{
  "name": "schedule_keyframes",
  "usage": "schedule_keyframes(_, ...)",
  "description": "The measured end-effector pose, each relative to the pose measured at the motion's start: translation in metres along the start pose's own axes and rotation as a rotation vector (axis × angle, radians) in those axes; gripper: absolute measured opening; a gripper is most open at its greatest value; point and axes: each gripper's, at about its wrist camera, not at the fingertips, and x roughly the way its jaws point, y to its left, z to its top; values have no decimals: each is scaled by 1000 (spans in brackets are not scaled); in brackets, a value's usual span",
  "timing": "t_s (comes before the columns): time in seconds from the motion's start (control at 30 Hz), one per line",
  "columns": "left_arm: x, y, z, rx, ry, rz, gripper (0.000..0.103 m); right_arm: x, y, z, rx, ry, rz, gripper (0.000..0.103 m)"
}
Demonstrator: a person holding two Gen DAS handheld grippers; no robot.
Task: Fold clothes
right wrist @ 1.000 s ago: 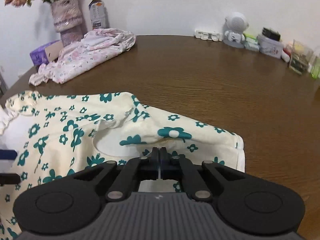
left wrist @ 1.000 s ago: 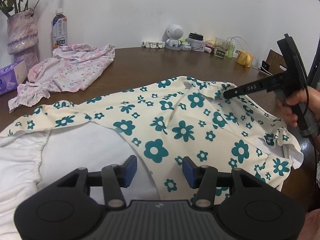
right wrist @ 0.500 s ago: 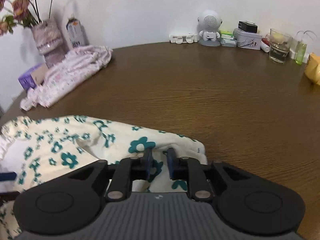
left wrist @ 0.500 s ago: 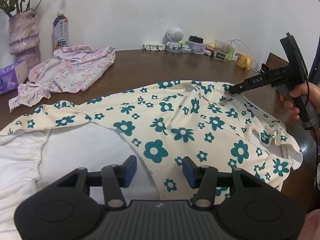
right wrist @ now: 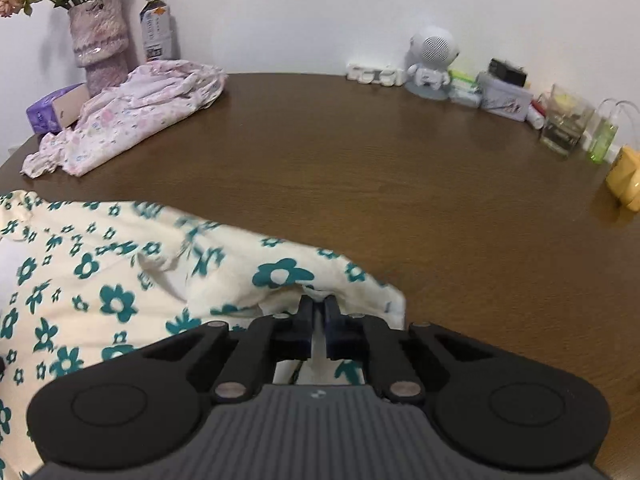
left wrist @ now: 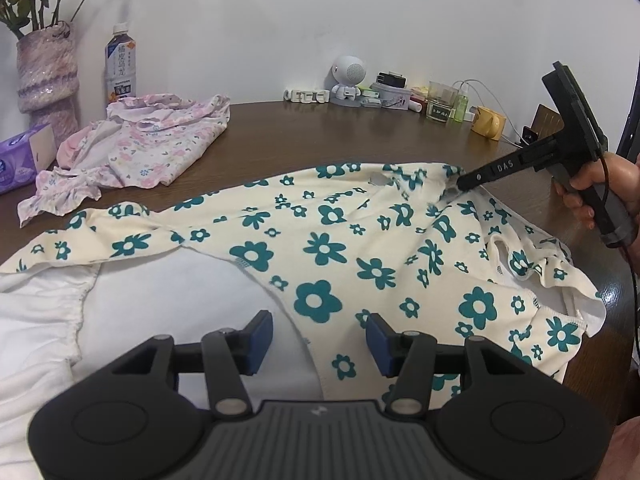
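Our left tool (left wrist: pixel 319 336) hung wide open, holding nothing, above the flowered garment (left wrist: pixel 340 240) on the bench (right wrist: pixel 400 168). Our right tool (right wrist: pixel 316 322) stood nearly closed at its far edge; its grip stayed unclear.

The near part of the floral garment (left wrist: pixel 320 248) is covered by the left gripper (left wrist: pixel 319 338) body. Its left end is cut off by the frame edge in the right wrist view, where the print is motion-blurred. The bottle (right wrist: pixel 157 28) label is too small to be read.
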Motion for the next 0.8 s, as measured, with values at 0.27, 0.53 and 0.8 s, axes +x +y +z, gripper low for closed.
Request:
schedule_keyframes(0.27, -1, 4, 1, -26, -3, -14, 51, -16, -1, -5, 82, 3, 78, 29)
schedule_keyframes(0.53, -14, -2, 2, -33, -27, -34, 50, -47, 17, -46, 110, 48, 158, 37)
schedule_keyframes(0.8, -11, -11, -7, -34, 12, -3, 46, -55, 35, -70, 0, 59, 103, 1)
